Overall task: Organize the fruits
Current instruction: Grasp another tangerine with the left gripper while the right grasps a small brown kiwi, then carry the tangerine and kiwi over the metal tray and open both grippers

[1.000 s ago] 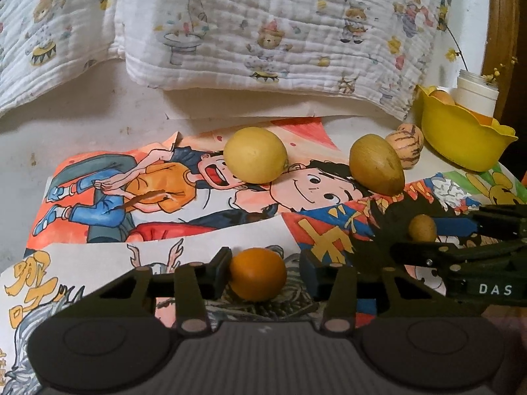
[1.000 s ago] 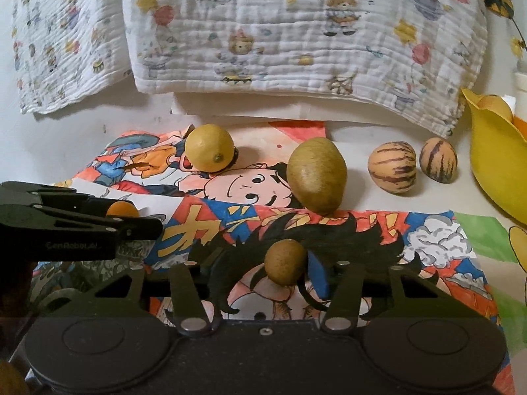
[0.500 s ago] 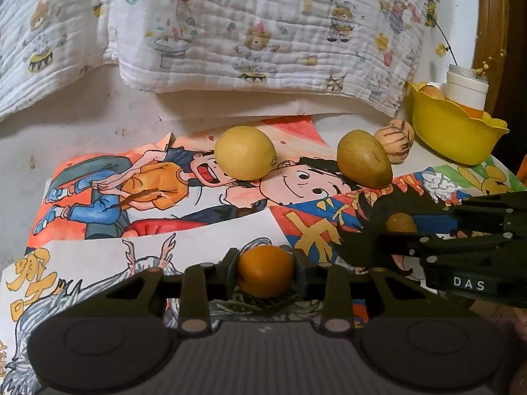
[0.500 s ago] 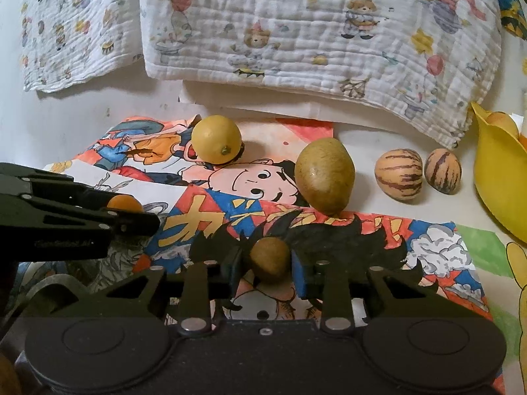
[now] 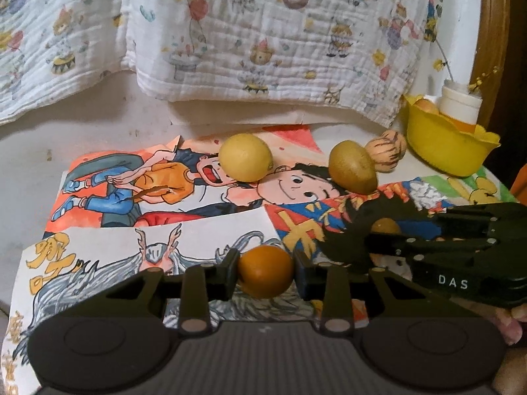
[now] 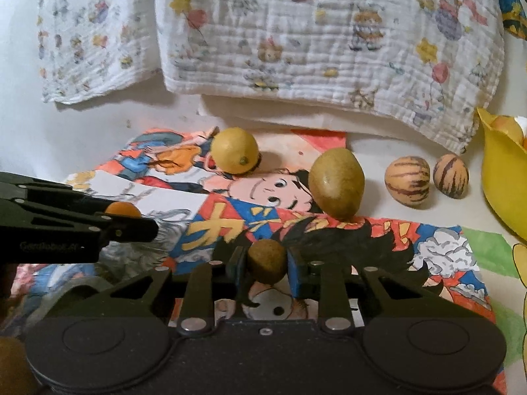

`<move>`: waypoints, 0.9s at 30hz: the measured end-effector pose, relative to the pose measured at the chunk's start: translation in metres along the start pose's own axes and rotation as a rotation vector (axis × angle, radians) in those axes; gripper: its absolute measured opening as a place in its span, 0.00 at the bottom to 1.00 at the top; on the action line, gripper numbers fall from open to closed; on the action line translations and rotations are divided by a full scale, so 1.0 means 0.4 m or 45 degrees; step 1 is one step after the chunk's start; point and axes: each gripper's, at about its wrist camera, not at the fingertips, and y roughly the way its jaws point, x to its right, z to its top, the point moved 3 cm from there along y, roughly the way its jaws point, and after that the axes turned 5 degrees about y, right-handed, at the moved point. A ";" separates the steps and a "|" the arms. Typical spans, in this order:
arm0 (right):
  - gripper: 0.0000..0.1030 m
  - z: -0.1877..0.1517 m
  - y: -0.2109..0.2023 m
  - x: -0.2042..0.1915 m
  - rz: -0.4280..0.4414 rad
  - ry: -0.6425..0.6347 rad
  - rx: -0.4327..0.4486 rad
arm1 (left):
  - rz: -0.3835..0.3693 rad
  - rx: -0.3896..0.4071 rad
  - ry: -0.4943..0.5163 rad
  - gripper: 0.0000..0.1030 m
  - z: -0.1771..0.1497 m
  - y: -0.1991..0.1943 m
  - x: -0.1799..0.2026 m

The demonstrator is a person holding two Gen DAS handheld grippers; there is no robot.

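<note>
The left gripper (image 5: 266, 271) pinches a small orange (image 5: 265, 272) between its two fingers, low over the cartoon posters (image 5: 184, 230). Just to its right, the right gripper (image 6: 266, 262) clamps a small brown fruit (image 6: 266, 261) the same way. Beyond them a lemon (image 6: 234, 150) and a greenish oval fruit (image 6: 336, 182) rest on the posters, two striped fruits (image 6: 407, 180) beside a yellow bowl (image 5: 444, 146).

Left gripper (image 5: 266, 276), right gripper (image 6: 266, 261): both clamped.
</note>
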 end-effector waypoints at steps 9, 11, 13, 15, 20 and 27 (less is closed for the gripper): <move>0.27 -0.018 -0.105 -0.017 0.085 -0.005 0.019 | -0.013 0.010 -0.029 0.37 -0.023 -0.079 0.056; 0.27 -0.029 -0.128 -0.022 0.088 -0.008 0.027 | -0.017 0.004 -0.026 0.37 -0.033 -0.092 0.069; 0.27 -0.043 -0.152 -0.026 0.092 -0.006 0.026 | -0.034 -0.005 -0.028 0.37 -0.045 -0.105 0.083; 0.27 -0.057 -0.174 -0.031 0.100 -0.009 0.020 | -0.057 -0.014 -0.039 0.37 -0.058 -0.119 0.092; 0.27 -0.096 -0.221 -0.042 0.095 -0.019 0.003 | -0.121 -0.050 -0.077 0.37 -0.089 -0.144 0.107; 0.27 -0.141 -0.237 -0.035 0.073 0.030 -0.048 | -0.146 -0.097 -0.079 0.37 -0.122 -0.162 0.117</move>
